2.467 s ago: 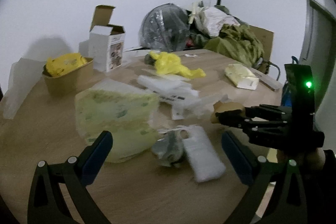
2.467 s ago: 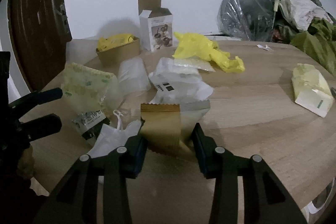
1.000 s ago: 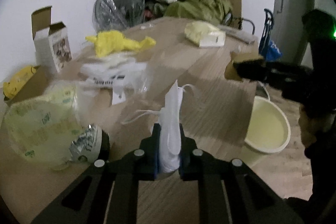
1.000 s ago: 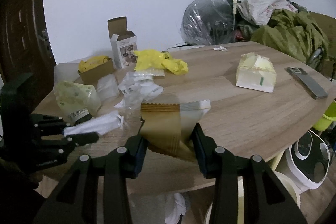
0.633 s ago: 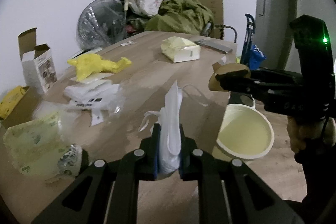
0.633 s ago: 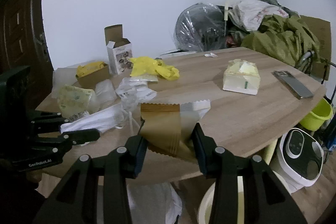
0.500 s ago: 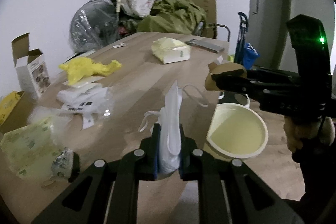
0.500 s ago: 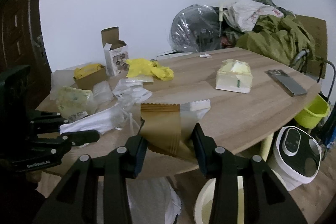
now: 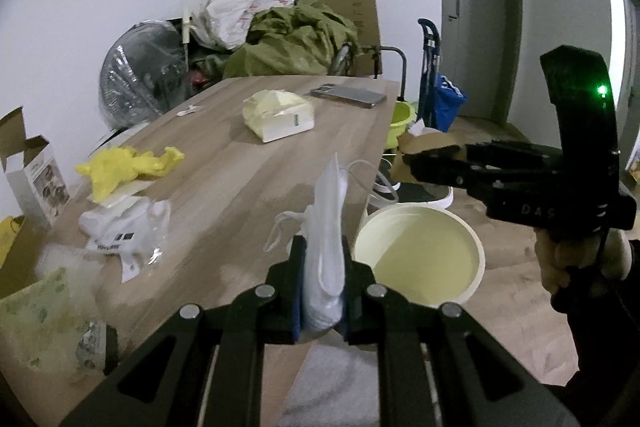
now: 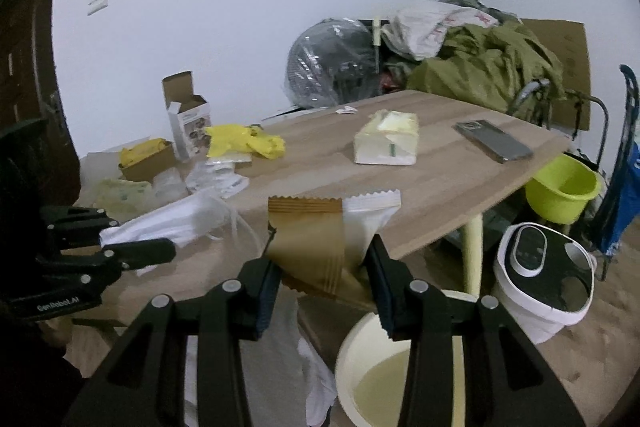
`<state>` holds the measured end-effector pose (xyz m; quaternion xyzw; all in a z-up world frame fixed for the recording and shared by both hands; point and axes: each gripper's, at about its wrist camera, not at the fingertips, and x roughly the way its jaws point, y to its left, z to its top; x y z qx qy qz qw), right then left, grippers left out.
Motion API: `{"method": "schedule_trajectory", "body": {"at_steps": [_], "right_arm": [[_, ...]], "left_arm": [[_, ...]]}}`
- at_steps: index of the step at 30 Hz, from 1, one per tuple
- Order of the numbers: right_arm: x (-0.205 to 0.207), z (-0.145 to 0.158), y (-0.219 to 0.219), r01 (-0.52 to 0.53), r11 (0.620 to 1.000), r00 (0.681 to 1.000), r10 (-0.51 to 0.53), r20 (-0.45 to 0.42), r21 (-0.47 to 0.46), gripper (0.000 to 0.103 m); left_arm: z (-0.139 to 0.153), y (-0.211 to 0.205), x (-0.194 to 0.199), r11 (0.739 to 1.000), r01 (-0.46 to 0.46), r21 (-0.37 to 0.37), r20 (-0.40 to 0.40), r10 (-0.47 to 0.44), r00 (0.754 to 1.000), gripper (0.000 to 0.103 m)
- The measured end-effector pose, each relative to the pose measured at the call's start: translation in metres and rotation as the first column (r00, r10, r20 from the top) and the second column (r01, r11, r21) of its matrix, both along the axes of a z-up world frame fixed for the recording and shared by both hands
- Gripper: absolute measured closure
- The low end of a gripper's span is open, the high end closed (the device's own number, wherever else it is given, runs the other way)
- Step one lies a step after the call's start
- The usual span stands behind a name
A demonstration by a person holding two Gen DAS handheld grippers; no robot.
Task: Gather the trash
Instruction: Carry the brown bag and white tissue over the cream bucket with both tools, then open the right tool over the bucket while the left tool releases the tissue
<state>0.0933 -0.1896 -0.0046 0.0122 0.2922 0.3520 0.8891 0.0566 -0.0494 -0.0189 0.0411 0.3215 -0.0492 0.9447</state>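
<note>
white mask [image 9: 325, 247] pinched in left tool [image 9: 322, 291], brown wrapper [image 10: 310, 243] pinched in right tool [image 10: 324, 283], above cream bucket [image 9: 420, 227].

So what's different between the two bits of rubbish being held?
The left gripper pinches a soft white face mask with loose ear loops, squeezed thin and upright. The right gripper holds a stiffer gold-and-white snack wrapper with zigzag edges, spread wider between its fingers. Both are lifted near the cream bucket.
</note>
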Motion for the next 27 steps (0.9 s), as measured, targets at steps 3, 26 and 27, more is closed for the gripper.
{"method": "schedule_trajectory", "body": {"at_steps": [3,26,27], "right_arm": [[0.000,-0.005,-0.013,0.028,1.000,1.000,-0.028,-0.009,-0.001,0.064],[0.035,-0.066,-0.070,0.207,0.976,0.968,-0.215,-0.133,-0.074,0.044],[0.037,-0.067,-0.072,0.209,0.975,0.967,-0.218,-0.135,-0.078,0.042]], "left_arm": [[0.000,-0.008,0.006,1.000,0.019,0.008,-0.003,-0.019,1.000,0.090],[-0.025,-0.050,0.072,0.983,0.182,-0.037,-0.050,-0.184,0.982,0.090],[-0.027,-0.051,0.075,0.981,0.187,-0.041,-0.053,-0.189,0.980,0.090]]}}
